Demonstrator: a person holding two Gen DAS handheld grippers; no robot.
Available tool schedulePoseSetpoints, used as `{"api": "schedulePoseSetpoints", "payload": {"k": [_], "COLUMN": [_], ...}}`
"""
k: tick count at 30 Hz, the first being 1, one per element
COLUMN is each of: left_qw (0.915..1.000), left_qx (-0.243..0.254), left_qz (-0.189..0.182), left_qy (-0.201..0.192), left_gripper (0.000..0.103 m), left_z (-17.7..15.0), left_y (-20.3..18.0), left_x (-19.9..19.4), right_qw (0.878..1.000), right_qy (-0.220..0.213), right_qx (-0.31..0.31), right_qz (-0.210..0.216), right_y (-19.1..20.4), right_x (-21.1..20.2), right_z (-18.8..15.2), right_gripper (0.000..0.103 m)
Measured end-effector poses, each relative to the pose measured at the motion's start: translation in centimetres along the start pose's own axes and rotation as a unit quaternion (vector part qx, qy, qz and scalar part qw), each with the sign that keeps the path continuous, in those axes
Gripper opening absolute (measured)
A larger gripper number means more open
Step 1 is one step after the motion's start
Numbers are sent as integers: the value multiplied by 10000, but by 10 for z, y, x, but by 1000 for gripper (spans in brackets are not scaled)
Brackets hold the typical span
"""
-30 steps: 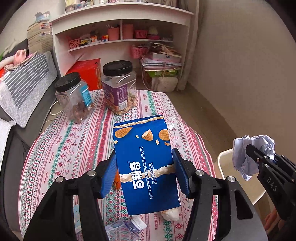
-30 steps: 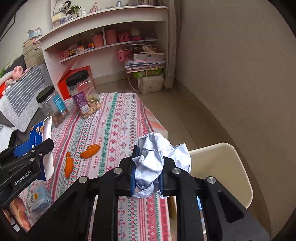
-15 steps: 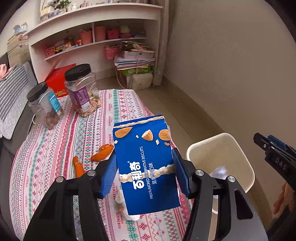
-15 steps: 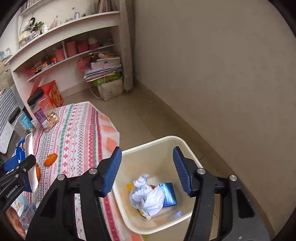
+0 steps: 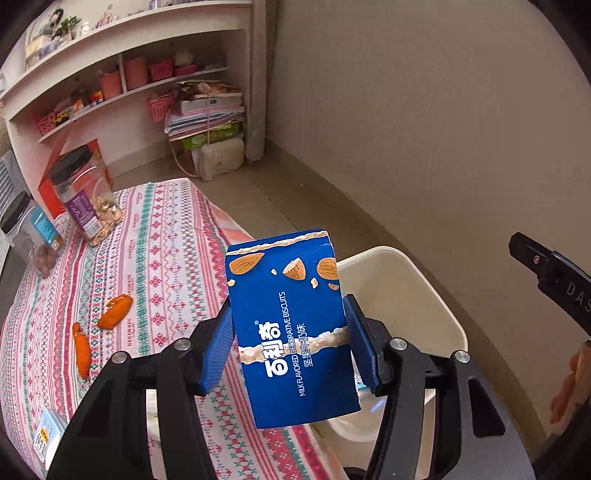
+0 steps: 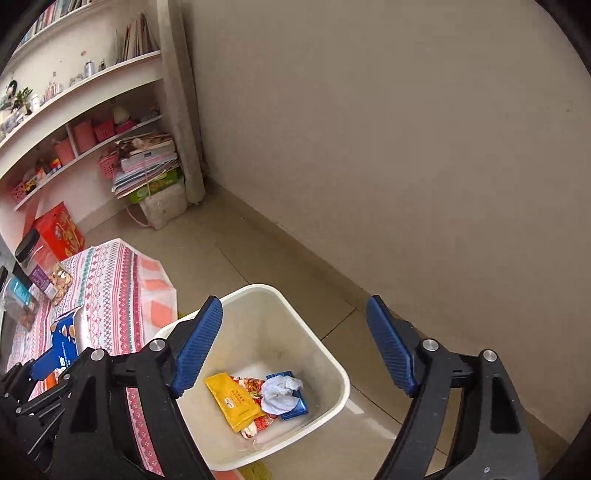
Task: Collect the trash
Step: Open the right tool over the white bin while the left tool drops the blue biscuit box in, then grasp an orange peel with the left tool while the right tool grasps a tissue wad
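Beige wall, tiled floor, white shelves behind patterned table.

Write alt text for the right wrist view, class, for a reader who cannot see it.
The right gripper, its jaws opening with nothing between them, hovers above a cream bin on the floor holding a crumpled paper ball, a yellow packet and other wrappers. A patterned tablecloth lies to the left.

We count two jars, two orange peels, one biscuit box — one bin.
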State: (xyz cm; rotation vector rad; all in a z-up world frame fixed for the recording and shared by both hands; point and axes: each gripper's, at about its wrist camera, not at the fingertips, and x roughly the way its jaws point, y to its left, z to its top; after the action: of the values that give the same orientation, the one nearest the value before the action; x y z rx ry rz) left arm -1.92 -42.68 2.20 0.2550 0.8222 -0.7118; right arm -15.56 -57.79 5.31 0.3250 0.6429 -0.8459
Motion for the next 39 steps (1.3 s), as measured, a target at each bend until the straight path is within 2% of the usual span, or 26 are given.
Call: {"api": "schedulePoseSetpoints", "payload": {"k": [3,6,9,16,22,29,34,39], "left_qw": [9998,9990,9985,9998,9999,9990,9970,9943], "left_qx": [39,90,-4,37,-147,-360,-626,-810], "left_qz": [-181,-408,-498,-188,22,274,458,642], "left_qy": [59,171,239,83,14,-50,74,264], "left_gripper": [57,58,74,74,75,79,79,79], "left_z": [5,9,13,15,19,19,16,6], "left_y": [-18,-33,-37,-26,-3,27,59,90], "left_x": [6,14,16,8,0,-7,-3,1], "right_qw": [9995,9988,9984,9966,9949,9952,9942,9930], "right_qy": [-165,-265,-294,-512,-513,-300,-207,128], "right_qx": [74,185,190,-109,-477,-775,-986,-1172], "right_qz": [-244,-371,-443,-639,-728,-519,-379,-73], "right_y": [-13,-24,-29,-12,14,51,79,114], "right_x": [-5,-8,-10,-14,-13,-6,-2,9], "right_z": [2,4,4,4,3,1,-2,-10], "right_gripper": [79,85,86,96,96,96,96,96]}}
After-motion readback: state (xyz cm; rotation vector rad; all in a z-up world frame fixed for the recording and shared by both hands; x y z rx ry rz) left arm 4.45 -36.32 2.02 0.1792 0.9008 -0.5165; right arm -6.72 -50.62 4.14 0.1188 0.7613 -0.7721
